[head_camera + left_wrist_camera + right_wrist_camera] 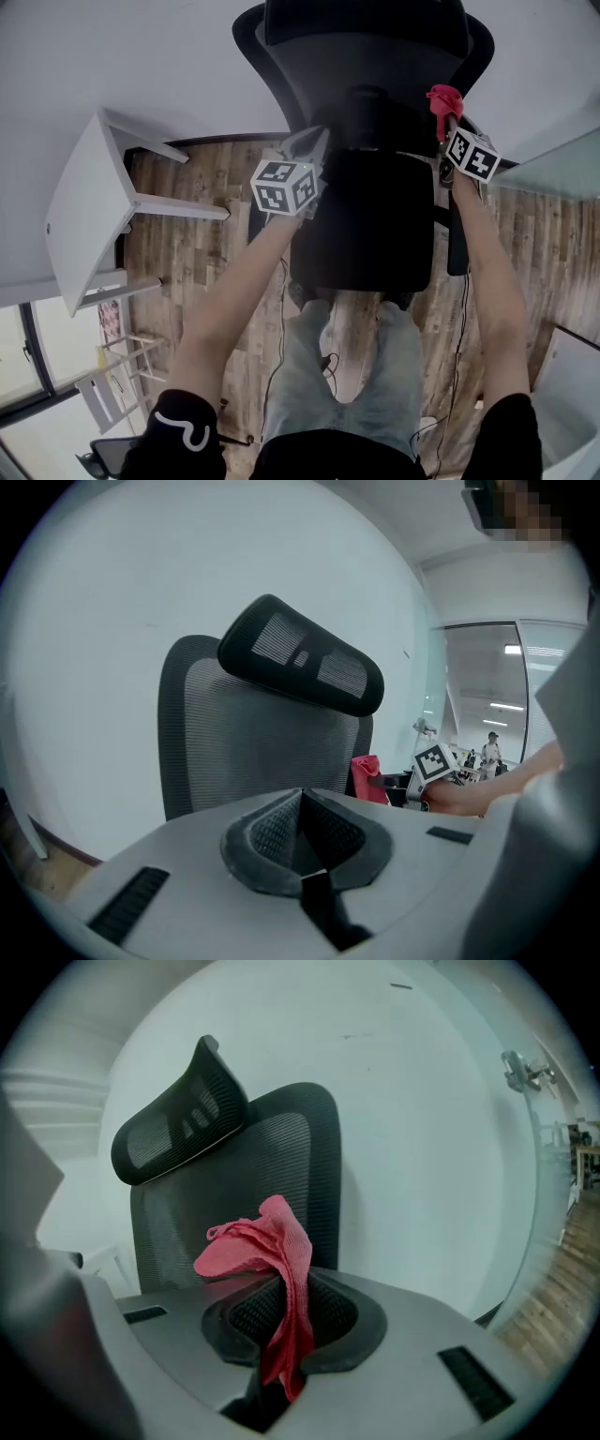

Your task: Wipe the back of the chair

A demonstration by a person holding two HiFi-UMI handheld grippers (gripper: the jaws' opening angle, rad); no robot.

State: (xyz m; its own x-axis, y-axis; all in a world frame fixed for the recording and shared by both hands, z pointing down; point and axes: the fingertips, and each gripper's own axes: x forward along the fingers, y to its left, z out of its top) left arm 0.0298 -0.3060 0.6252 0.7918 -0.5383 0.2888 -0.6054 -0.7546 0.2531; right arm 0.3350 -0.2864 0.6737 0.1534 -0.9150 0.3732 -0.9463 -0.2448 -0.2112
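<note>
A person stands over a black mesh office chair (367, 225), facing its backrest (246, 747). The right gripper (281, 1321) has its fingers clamped on a red cloth (274, 1246), held just beside the backrest's right edge. The left gripper (300, 834) is empty, fingers together. A good wipe probably means pressing the cloth's loose fold flat against the mesh and sweeping evenly.

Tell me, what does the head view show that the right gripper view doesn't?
Only the head view shows the person's legs, the chair's seat and the left gripper. Only the right gripper view shows, close up, the right gripper with its jaws shut on the red cloth, and the mesh weave of the backrest. Both show the chair and the cloth.
</note>
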